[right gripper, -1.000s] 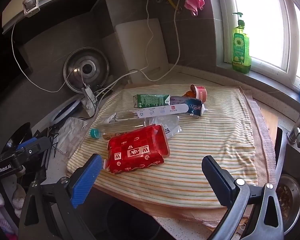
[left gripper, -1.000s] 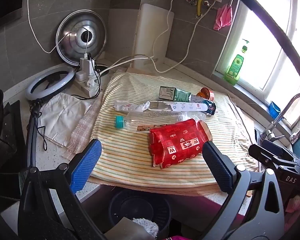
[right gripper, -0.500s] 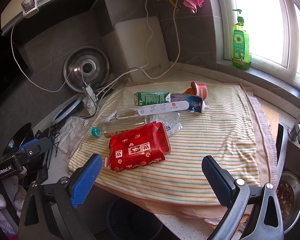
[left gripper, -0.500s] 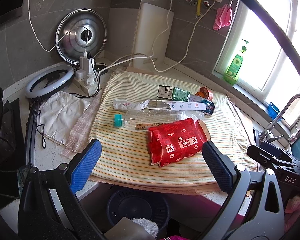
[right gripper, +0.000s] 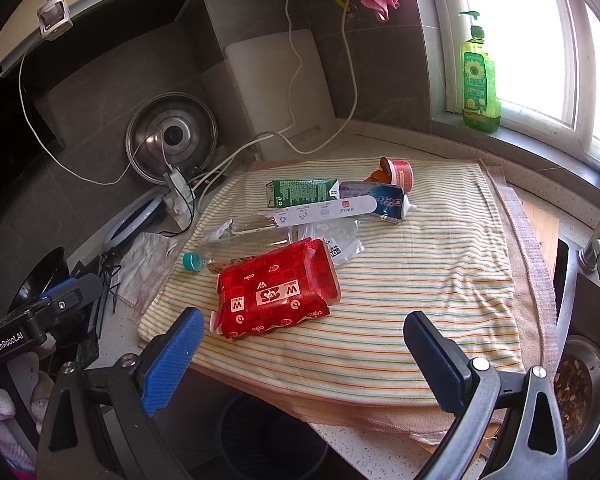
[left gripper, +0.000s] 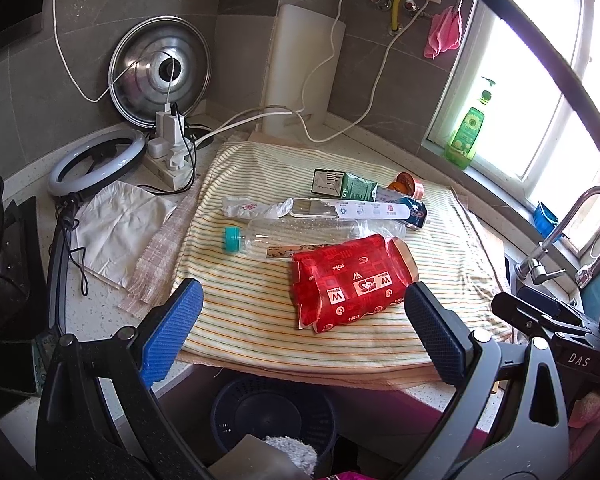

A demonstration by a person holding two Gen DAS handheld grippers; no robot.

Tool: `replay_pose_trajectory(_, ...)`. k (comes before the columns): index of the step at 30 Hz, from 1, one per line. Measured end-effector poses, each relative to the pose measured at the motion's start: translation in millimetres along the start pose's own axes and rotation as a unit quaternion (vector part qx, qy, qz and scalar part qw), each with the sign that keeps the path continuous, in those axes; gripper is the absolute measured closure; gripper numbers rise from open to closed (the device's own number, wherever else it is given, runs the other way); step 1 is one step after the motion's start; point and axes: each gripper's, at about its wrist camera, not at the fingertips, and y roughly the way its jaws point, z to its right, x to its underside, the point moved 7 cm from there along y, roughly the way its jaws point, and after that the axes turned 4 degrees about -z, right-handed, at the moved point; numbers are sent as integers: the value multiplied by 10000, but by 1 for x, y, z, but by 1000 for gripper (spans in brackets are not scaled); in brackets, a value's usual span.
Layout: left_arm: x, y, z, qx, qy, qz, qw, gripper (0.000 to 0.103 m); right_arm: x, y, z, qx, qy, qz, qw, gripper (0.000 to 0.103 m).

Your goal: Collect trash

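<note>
The collecting had not yet begun: both tools hung short of the counter edge, above a dark round plastic waste bin [left gripper: 274, 412] on the floor that already held some pale scraps. The left gripper [left gripper: 300, 328] stood with its jaws wide and empty, and the right gripper [right gripper: 300, 356] likewise, nothing between its pads. The trash lay together on a striped yellow-and-white cloth [right gripper: 420, 280]: nearest, a crumpled red printed carton [left gripper: 350, 282], touching a clear plastic bottle with a teal cap [left gripper: 300, 234]; behind these a long white plastic strip [left gripper: 352, 210], a green cardboard box [right gripper: 302, 192], a flattened blue-and-white toothpaste tube [right gripper: 384, 200] and a small orange cup on its side [right gripper: 400, 174]. The next move, as I judge it, called for one gripper to go forward and down over the red carton, close on its raised edge, then carry it back over the bin. Against the frame a second before, both views had drawn slightly back from the cloth, so more of the bin showed; the trash itself had not shifted.
</note>
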Motion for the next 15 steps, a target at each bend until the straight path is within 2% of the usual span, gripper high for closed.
replay_pose_trajectory(15, 2, 3, 5, -10, -9, -7, 10000, 1, 2, 4, 2, -79, 78, -63, 9999, 2)
